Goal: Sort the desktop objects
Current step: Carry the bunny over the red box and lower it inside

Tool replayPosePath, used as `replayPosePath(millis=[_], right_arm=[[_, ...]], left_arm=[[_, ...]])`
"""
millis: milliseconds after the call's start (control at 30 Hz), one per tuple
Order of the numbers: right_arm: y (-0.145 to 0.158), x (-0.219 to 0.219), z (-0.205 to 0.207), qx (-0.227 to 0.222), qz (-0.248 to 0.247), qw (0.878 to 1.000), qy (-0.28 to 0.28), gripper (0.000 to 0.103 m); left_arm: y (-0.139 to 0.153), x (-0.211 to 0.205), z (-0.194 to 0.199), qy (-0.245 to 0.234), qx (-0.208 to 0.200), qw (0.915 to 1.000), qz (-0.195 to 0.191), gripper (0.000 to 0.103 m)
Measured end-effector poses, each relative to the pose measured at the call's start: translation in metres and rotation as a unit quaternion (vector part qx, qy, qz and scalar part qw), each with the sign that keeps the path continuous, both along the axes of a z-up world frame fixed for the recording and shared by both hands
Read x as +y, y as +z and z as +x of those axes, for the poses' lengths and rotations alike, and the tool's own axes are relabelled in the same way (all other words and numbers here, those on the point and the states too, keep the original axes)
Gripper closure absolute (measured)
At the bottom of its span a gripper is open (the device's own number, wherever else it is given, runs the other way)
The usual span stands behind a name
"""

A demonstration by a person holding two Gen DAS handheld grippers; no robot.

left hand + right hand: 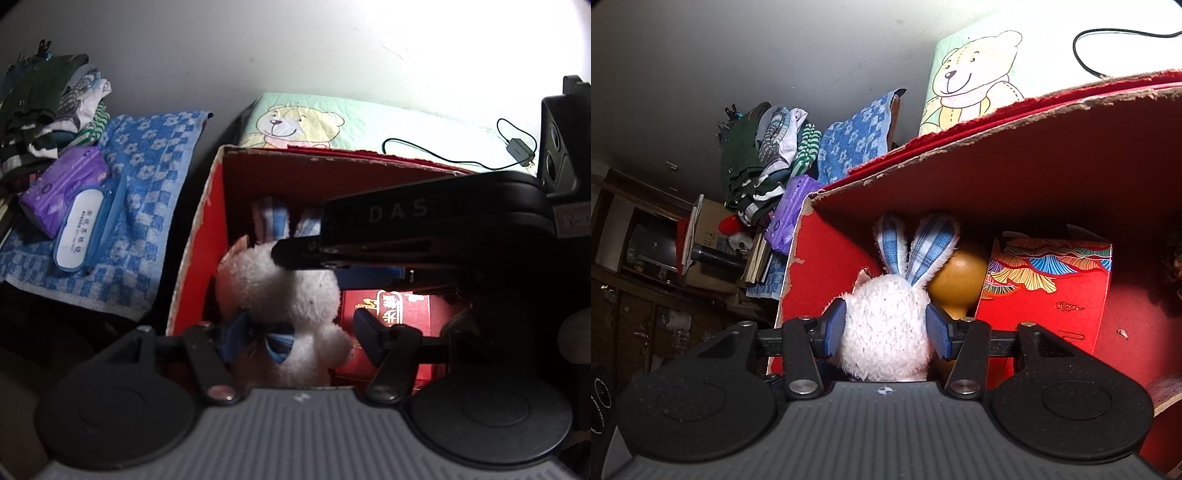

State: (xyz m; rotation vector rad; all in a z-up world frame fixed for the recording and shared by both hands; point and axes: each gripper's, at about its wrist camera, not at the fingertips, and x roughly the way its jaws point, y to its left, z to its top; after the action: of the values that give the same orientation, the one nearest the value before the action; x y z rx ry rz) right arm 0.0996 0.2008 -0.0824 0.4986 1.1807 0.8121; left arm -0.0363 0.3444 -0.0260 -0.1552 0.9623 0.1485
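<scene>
A white plush bunny [886, 332] with blue checked ears and a blue bow tie [279, 345] sits at the left end of an open red cardboard box [197, 236]. My right gripper [886, 330] is shut on the bunny's head, its blue pads pressing both sides. In the left wrist view its black housing [424, 221] reaches in from the right over the bunny's head. My left gripper [299, 339] is open, its fingers spread wide either side of the bunny's lower body. A red gift box [1045, 295] and an orange round object [960, 280] stand behind the bunny.
Left of the box, a blue checked towel [147, 177] carries a purple pack [62, 184] and a blue-and-white case [81, 232]. A clothes pile [48, 107] is stacked beyond. A bear-print quilt [295, 122], a charger cable [517, 147] and a black speaker [557, 147] lie behind.
</scene>
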Motion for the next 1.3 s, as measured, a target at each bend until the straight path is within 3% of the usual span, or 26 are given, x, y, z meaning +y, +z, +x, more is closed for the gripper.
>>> replayPosePath(millis=[300,667,733,900,1300], right_arm=[[-0.002,-0.009,0.0,0.017,0.017,1.0,-0.009,0.038],[0.0,-0.02,-0.001,0.012,0.036,0.998,-0.052,0.036],[0.001,-0.02,-0.002,0.01,0.034,0.998,-0.057,0.038],[0.0,-0.017,-0.001,0.01,0.029,0.998,-0.046,0.057],[-0.001,-0.009,0.001,0.013,0.01,1.0,-0.021,0.056]], left_arm=[[0.0,-0.001,0.005,0.023,0.009,0.9997,0.0,0.029],[0.0,-0.002,0.006,0.052,0.014,0.9981,0.029,0.026],[0.001,-0.001,0.005,0.056,0.014,0.9978,0.033,0.026],[0.002,0.001,0.006,0.06,0.015,0.9977,0.028,0.027],[-0.001,-0.004,0.013,0.055,0.022,0.9972,0.046,0.025]])
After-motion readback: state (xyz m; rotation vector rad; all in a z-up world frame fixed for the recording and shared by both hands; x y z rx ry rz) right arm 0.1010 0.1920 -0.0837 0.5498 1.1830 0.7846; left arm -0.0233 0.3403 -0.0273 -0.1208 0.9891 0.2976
